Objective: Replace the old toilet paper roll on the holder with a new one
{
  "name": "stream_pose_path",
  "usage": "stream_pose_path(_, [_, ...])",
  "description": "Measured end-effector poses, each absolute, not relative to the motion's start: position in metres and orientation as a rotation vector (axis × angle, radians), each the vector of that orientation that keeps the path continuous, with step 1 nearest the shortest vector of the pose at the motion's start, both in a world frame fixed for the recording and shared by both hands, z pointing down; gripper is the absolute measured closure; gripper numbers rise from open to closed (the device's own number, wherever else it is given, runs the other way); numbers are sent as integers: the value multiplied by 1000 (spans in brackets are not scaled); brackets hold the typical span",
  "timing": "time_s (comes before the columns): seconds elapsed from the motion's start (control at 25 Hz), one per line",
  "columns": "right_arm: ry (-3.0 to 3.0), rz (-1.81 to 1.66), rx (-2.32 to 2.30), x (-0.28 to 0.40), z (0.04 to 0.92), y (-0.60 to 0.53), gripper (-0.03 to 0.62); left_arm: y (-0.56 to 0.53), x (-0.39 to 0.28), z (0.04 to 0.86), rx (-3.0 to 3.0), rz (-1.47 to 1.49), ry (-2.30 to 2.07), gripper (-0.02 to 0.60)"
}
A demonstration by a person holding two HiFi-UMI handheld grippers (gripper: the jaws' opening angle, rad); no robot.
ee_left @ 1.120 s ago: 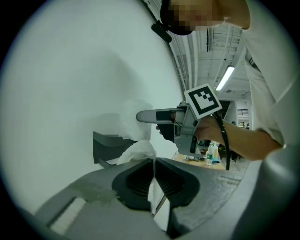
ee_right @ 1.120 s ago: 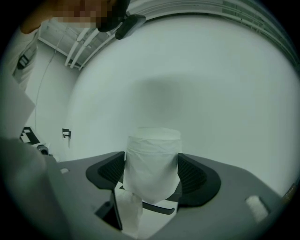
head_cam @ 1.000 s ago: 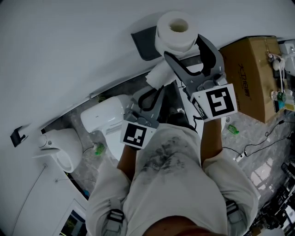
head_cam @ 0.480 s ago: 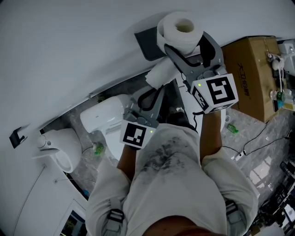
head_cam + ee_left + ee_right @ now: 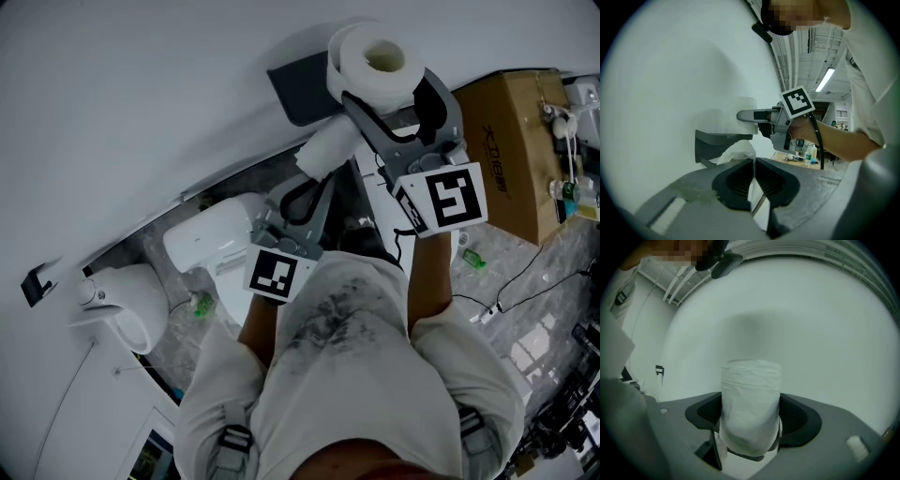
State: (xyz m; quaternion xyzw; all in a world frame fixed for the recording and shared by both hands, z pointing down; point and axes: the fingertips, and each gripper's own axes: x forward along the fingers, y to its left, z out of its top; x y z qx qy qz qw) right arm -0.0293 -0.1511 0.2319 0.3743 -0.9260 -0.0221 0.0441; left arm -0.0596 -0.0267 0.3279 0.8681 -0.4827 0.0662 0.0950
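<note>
The new white toilet paper roll stands upright against the wall, with my right gripper shut on its sides; in the right gripper view the roll fills the gap between that gripper's jaws. The dark grey holder is on the wall just left of the roll, and nothing sits on it. Below it, my left gripper is shut on the old crumpled paper. In the left gripper view a thin sheet of that paper is pinched in my left gripper, under the holder.
A white toilet and a second white fixture stand on the floor at the left. At the right are a cardboard box, a green bottle and cables. A small hook is on the wall.
My right gripper has carried the new roll slightly to the right along the wall. The left gripper and its paper have stayed where they were.
</note>
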Motion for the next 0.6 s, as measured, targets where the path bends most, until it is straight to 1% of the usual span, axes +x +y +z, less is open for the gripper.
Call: stream_pose_path(0.6, [-2759,-141,1296,30,225,-141,221,-33,-43,330,2605,194,-1336,565])
